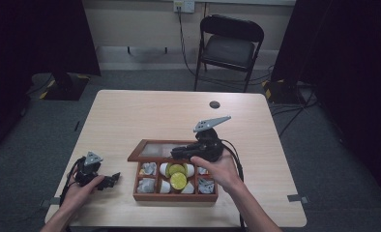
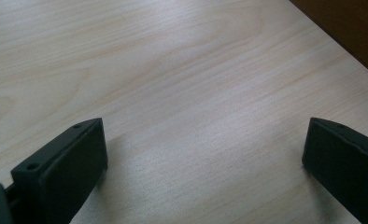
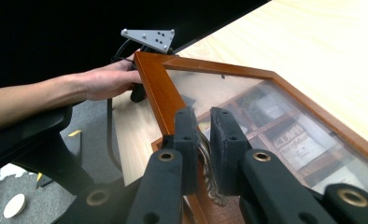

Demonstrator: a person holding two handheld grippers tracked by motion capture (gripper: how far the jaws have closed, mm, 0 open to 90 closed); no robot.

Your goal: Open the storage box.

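Right gripper view: right tongs [image 3: 204, 140] clenched on the box lid's [image 3: 156, 88] metal clasp [image 3: 207, 161] (left tongs [image 2: 205, 158] released).

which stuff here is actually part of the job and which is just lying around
In the job:
- wooden box
- glass lid, raised, its metal latch pinched by the right gripper
- packets and yellow rounds in the compartments

Lying about:
- left gripper, open over bare table
- folding chair
- dark disc
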